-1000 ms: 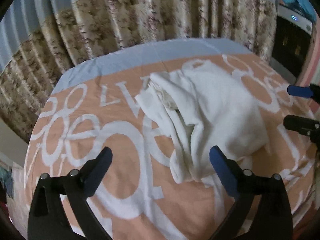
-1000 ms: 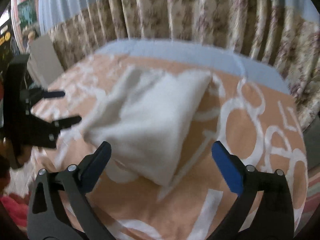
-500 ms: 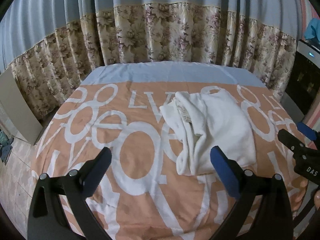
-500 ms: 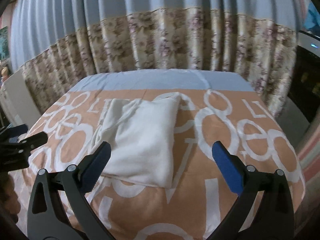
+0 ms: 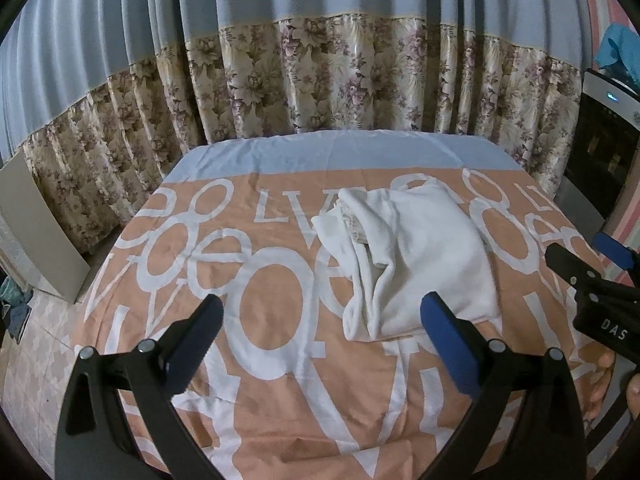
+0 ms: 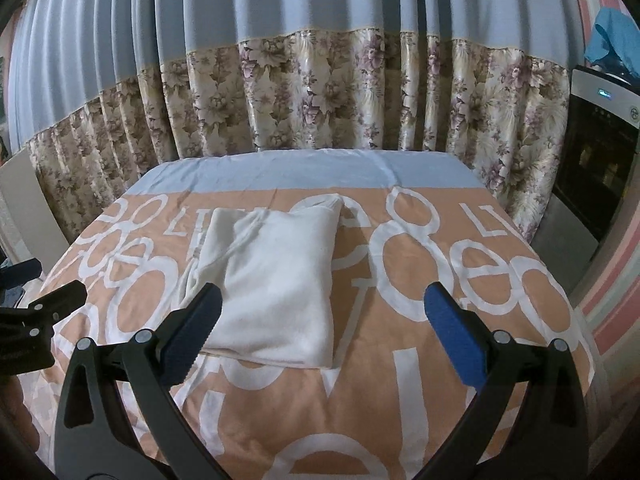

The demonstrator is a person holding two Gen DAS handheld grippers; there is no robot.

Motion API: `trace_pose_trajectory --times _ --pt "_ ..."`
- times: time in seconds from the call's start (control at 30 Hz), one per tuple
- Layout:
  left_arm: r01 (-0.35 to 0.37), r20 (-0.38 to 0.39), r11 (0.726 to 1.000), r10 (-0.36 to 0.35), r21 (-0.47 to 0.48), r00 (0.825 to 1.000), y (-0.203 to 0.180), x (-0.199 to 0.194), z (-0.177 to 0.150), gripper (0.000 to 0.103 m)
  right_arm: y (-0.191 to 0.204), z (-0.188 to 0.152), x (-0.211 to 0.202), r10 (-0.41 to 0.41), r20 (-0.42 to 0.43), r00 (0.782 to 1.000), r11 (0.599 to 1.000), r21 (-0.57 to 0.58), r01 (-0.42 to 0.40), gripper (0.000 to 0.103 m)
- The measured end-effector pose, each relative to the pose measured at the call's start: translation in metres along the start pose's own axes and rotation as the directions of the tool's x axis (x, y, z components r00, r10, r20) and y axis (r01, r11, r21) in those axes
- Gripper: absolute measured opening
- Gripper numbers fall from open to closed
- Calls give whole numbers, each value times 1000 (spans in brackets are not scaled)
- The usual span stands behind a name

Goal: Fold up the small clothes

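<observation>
Tongs [image 5: 320, 332] [image 6: 324, 320] agape, level above white garment [image 6: 276, 276].

From my left camera the right gripper [image 5: 592, 258] is cut off by the frame's right edge, and only fingertips of the hand [image 5: 612, 380] holding it show. From my right camera the left gripper [image 6: 30, 286] is clipped at the left edge. I can't read what lies inside the folds of the white cloth [image 5: 416, 264]. The surface [image 6: 380, 400] runs under my fingers and off the bottom edge. The dark appliance [image 6: 596, 160] is cropped at right.
</observation>
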State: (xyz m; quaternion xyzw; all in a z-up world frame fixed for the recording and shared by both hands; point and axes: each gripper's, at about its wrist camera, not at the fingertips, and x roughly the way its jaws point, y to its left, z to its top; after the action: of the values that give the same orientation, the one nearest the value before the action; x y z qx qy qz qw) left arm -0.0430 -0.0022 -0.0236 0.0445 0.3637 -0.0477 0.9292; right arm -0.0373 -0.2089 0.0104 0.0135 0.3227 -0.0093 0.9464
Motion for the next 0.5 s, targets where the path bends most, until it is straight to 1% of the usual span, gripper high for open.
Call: trace_pose_trajectory --times 0.2,0.5 --pt "11 10 1000 -11 2 1000 0 -4 6 99 2 2 -1 -18 10 1000 1000 -13 18 100" --pt "1 40 1000 -1 -3 999 1 -10 14 99 2 1 -1 -32 2 999 999 -6 32 100"
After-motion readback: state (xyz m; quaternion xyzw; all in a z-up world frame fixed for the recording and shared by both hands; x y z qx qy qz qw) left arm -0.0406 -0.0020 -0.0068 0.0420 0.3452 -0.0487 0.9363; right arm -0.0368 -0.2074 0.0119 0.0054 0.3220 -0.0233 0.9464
